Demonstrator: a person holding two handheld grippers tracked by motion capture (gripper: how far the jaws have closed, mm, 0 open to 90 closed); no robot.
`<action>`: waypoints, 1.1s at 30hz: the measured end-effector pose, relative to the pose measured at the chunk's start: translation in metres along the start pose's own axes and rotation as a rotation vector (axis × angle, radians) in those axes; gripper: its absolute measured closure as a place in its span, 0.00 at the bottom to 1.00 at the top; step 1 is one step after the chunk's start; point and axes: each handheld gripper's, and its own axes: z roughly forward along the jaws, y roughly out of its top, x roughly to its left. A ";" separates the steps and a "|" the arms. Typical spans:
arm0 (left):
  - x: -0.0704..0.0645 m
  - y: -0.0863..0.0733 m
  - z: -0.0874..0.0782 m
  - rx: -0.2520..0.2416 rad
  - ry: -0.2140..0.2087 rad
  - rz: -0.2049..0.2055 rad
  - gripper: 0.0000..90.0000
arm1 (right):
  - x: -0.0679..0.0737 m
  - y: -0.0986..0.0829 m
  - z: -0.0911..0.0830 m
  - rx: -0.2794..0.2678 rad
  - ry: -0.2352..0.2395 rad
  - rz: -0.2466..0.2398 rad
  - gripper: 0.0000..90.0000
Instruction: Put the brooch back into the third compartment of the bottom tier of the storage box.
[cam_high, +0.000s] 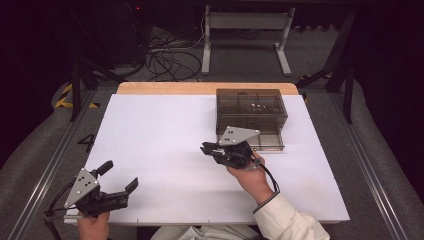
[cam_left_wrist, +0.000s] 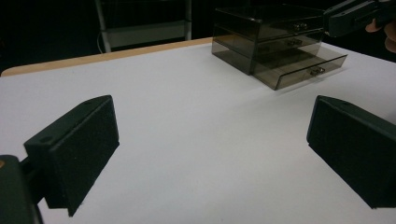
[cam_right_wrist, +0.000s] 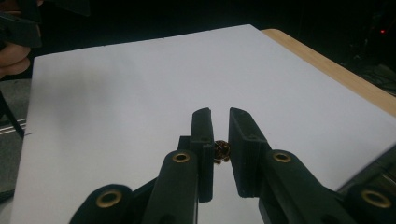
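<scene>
Between right gripper (cam_right_wrist: 220, 154) jaws, small brass-coloured object (cam_right_wrist: 222, 151), no readable writing

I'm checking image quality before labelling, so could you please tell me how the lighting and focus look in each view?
High view: the white table surface is bright and evenly lit, the surroundings dark. Left gripper view: the left tool has soft, near-lens black pads, while the smoky transparent plastic drawer box is dim yet legible. Right gripper view: the right tool is underexposed, and the small brass-coloured object it pinches is blurred.
</scene>
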 end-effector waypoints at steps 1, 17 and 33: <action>0.000 0.000 0.000 -0.001 -0.001 -0.002 0.03 | -0.002 -0.001 -0.003 0.001 -0.010 0.003 0.90; 0.000 0.000 0.001 0.001 0.000 -0.001 0.03 | -0.029 -0.015 -0.040 0.013 -0.135 0.052 0.90; 0.000 0.000 0.001 0.000 0.000 0.000 0.03 | -0.056 -0.030 -0.070 0.070 -0.249 0.097 0.90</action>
